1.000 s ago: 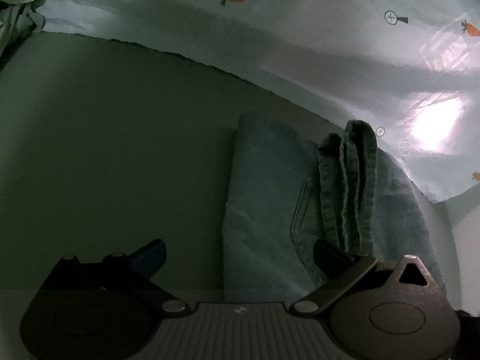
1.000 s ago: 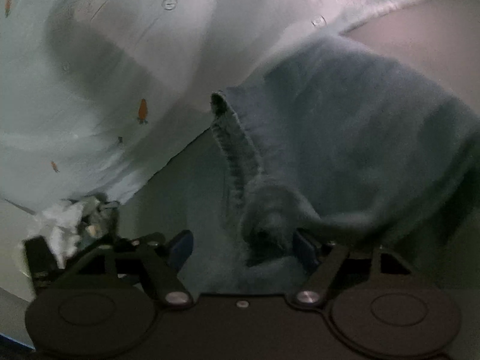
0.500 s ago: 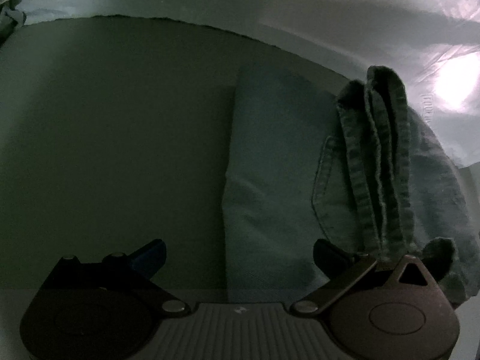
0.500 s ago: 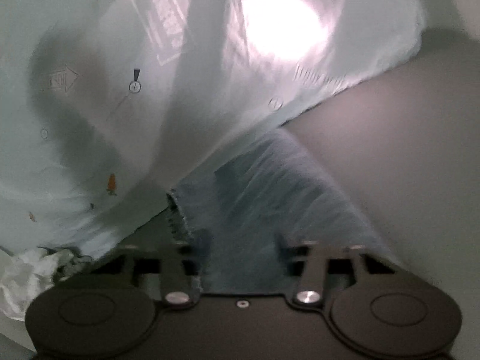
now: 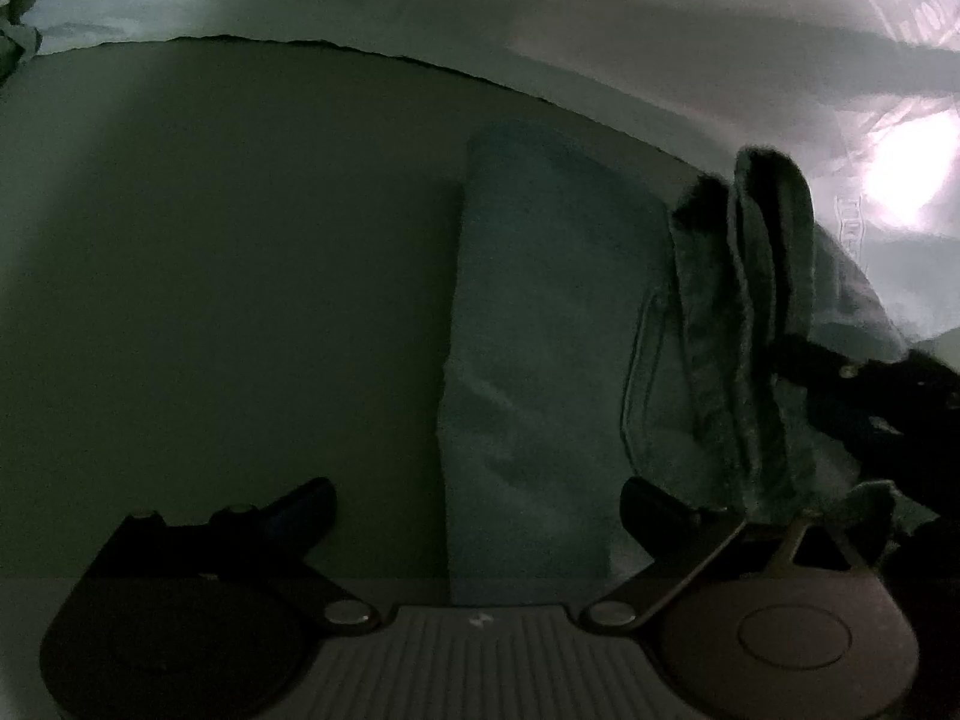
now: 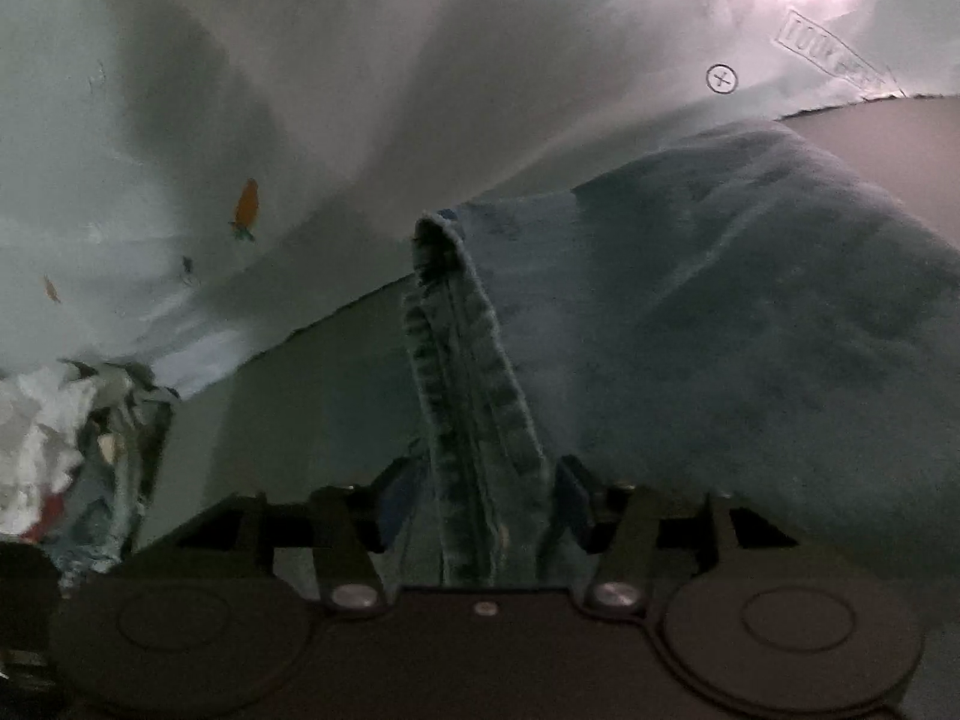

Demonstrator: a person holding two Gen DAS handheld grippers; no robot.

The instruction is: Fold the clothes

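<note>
Jeans [image 5: 540,360], one pair, lie folded on a dull grey surface [image 5: 228,300], their thick waistband [image 6: 468,372] standing up as a ridge. Two grippers show. Left gripper [image 5: 474,504] hangs released, its fingers wide apart, the denim's left edge between them. Right gripper [image 6: 480,498] has the waistband between its fingers; its jaws have just been opening, and I cannot tell whether the pads press the cloth. One pale sheet [image 6: 300,90] printed with carrots spreads toward twelve o'clock. One crumpled clothes heap [image 6: 72,420] sits at nine o'clock.

Clothes heap [image 6: 78,450] blurred, cut by left edge; items unclear
</note>
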